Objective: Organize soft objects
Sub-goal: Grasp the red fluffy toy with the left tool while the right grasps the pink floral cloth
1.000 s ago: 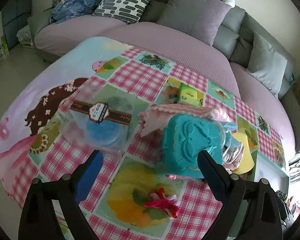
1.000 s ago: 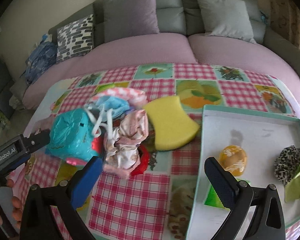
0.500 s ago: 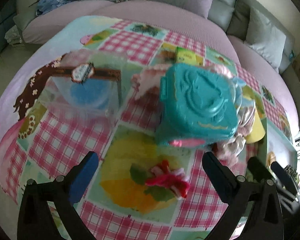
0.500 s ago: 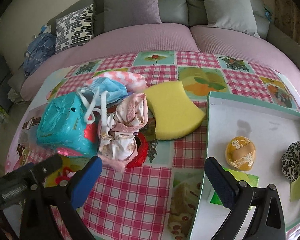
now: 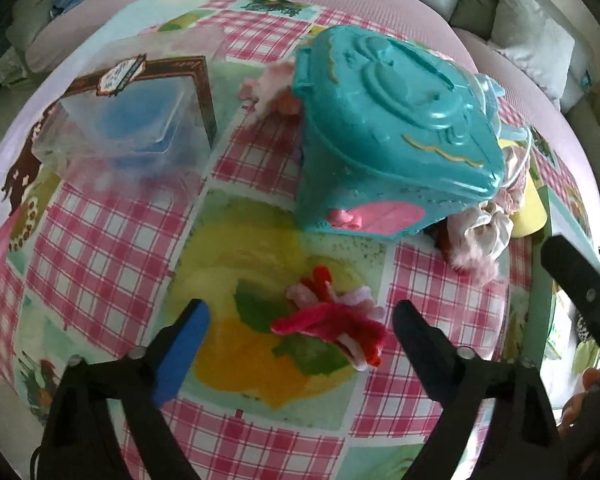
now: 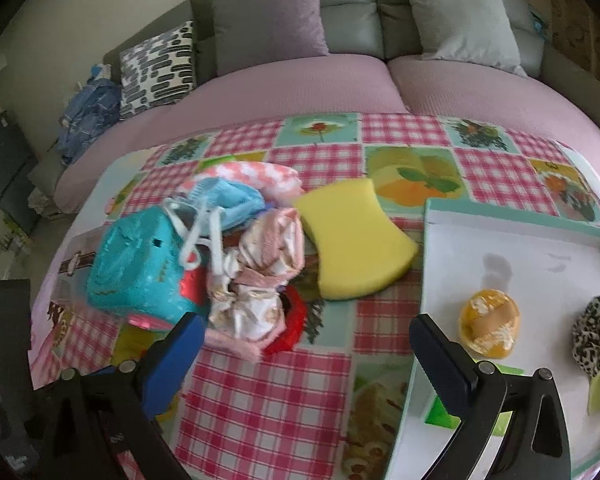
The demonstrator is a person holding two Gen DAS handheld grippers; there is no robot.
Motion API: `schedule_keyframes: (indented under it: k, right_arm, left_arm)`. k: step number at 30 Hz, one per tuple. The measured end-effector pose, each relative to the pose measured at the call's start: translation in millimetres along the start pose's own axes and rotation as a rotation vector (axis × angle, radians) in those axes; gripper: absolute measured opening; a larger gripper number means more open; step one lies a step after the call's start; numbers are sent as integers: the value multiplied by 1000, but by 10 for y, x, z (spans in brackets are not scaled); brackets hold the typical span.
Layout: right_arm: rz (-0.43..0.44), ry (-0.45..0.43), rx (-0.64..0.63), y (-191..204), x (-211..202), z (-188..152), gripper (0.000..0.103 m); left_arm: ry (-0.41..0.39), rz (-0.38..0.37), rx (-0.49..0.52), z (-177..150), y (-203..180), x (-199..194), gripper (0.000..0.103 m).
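Note:
My left gripper point(image 5: 300, 326) is open, low over the table, its jaws on either side of a red and pink hair tie point(image 5: 332, 322) that lies on the checked cloth. A teal plastic case point(image 5: 396, 136) stands just beyond it, also in the right wrist view point(image 6: 140, 264). Pink scrunchies point(image 6: 260, 276), a blue cloth point(image 6: 228, 196) and a yellow sponge point(image 6: 352, 240) lie beside the case. My right gripper point(image 6: 304, 334) is open and empty above the cloth, left of a white tray point(image 6: 540, 248) holding an orange puff point(image 6: 490, 322) and a leopard scrunchie point(image 6: 598, 330).
A clear plastic box point(image 5: 128, 120) with a blue item inside stands at the left of the table. A pink and grey sofa point(image 6: 340, 80) with cushions curves behind the table. My right gripper's arm point(image 5: 580, 300) shows at the right edge of the left wrist view.
My left gripper has moved forward and down over the red and pink hair tie, which now lies between its jaws. My right gripper has shifted slightly closer to the table.

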State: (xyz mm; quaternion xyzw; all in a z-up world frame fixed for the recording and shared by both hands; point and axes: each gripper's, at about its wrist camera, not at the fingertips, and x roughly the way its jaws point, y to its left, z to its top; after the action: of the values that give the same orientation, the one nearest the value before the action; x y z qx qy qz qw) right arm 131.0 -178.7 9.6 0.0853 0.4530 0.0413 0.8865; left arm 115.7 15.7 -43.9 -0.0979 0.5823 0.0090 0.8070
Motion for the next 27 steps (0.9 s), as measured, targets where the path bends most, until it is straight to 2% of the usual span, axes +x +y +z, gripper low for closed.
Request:
schedule_keyframes:
  k: [2,4,9,15,20,22,26,27]
  right_arm:
    - [12,-8,-12,41,9,9,103]
    - [19,-9,-24,90,33,21,103]
    - [31,5,-43,162,127,25,96]
    - [45,40,-55,226,257,11,86]
    - [60,45,-82,324,301,3,77]
    - [66,48,-88,358,319,4,66]
    - [82,61,-104,435,363,3,55]
    - [79,59,-108,450,369,2,49]
  left_arm:
    - [0,9,14,-7,-47,2,86]
    - [-7,7,27,-22,-92,-28,72]
    - [-25,11,51,-16,-171,-49,49]
    - [-33,-24,-5,81,-112,-69,47]
    - [-50,-21,-58,135,13,-121,47]
    - [-60,-22,-81,161,85,-162,47]
    - [-82,-26,-109,208,169,-226,47]
    - [-85,-28,-114,218,180,-241,47]
